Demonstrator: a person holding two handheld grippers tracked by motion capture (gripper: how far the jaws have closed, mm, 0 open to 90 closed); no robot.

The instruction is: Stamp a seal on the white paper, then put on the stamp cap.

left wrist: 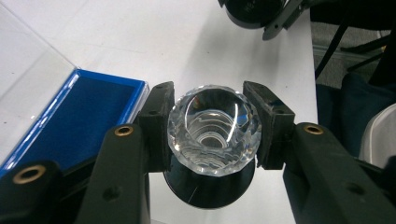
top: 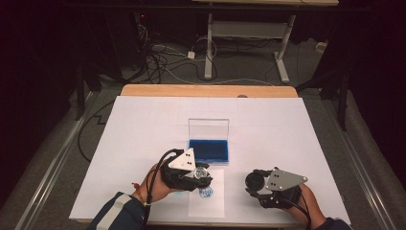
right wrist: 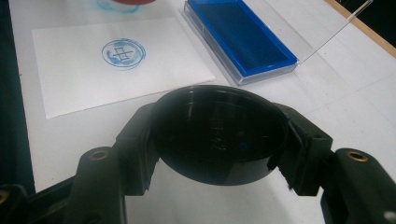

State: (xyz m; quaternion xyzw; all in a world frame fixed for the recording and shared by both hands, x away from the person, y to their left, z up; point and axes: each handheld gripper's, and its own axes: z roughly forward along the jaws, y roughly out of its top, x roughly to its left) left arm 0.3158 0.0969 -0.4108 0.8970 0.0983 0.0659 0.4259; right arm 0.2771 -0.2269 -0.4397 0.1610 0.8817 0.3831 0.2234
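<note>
My left gripper is shut on a faceted clear crystal stamp with a round black base, its jaws pressing on both sides. In the high view this gripper hovers over the upper edge of a small paper sheet that bears a round blue print. My right gripper is shut on a round black cap, and sits at the front right of the table. An open ink pad with blue felt lies just beyond the paper, its clear lid standing upright.
A white sheet covers the wooden table, whose far edge shows bare. Beyond it are floor cables and the legs of another desk. In the right gripper view the ink pad lies right of the printed paper.
</note>
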